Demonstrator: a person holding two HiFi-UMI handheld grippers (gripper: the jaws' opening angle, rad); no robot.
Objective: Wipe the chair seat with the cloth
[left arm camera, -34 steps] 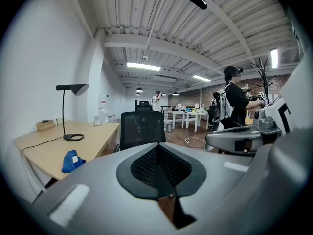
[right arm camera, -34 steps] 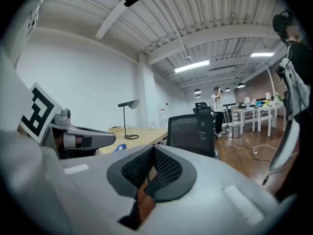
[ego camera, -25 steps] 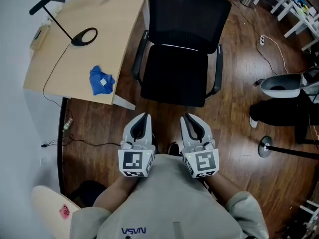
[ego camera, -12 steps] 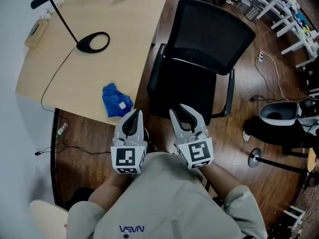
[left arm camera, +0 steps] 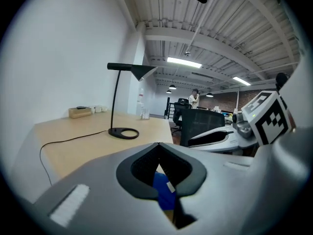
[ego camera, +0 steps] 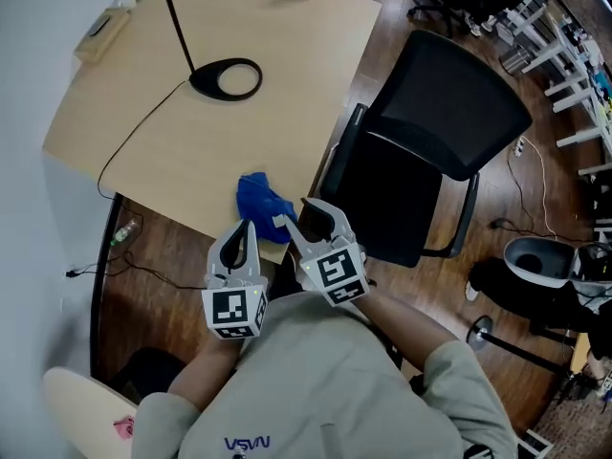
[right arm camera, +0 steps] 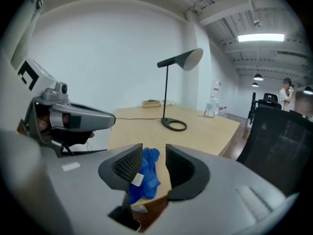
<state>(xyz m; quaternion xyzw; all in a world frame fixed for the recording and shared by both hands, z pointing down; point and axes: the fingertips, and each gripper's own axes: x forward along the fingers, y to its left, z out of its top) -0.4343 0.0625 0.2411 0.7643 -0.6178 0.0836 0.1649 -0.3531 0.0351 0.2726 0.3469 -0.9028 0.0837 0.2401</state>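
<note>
Right now your right gripper (ego camera: pixel 308 216) stands released: its jaws have just been opening, and in the right gripper view (right arm camera: pixel 154 151) a clear gap shows between the ribbed pads. The blue cloth (right arm camera: pixel 143 174) fills that gap, bunched up with a small white tag on it, yet neither pad presses on it. From the head view it looks as if the cloth (ego camera: pixel 260 202) lies just ahead of the tips rather than between them, though the angle leaves that unsure.

Your left gripper (ego camera: pixel 239 229) is clenched on nothing. In the left gripper view (left arm camera: pixel 157 146) its jaws meet at their tips, and you see only a patch of the cloth (left arm camera: pixel 164 196) through the hollow below them.

The cloth rests on the wooden desk (ego camera: pixel 191 151), close to its near edge and beside the corner nearest the chair. The black chair seat (ego camera: pixel 392 204) is to the right of the desk, bare, well apart from both grippers. A lamp base (ego camera: pixel 226 78) with its cord sits farther back on the desk
</note>
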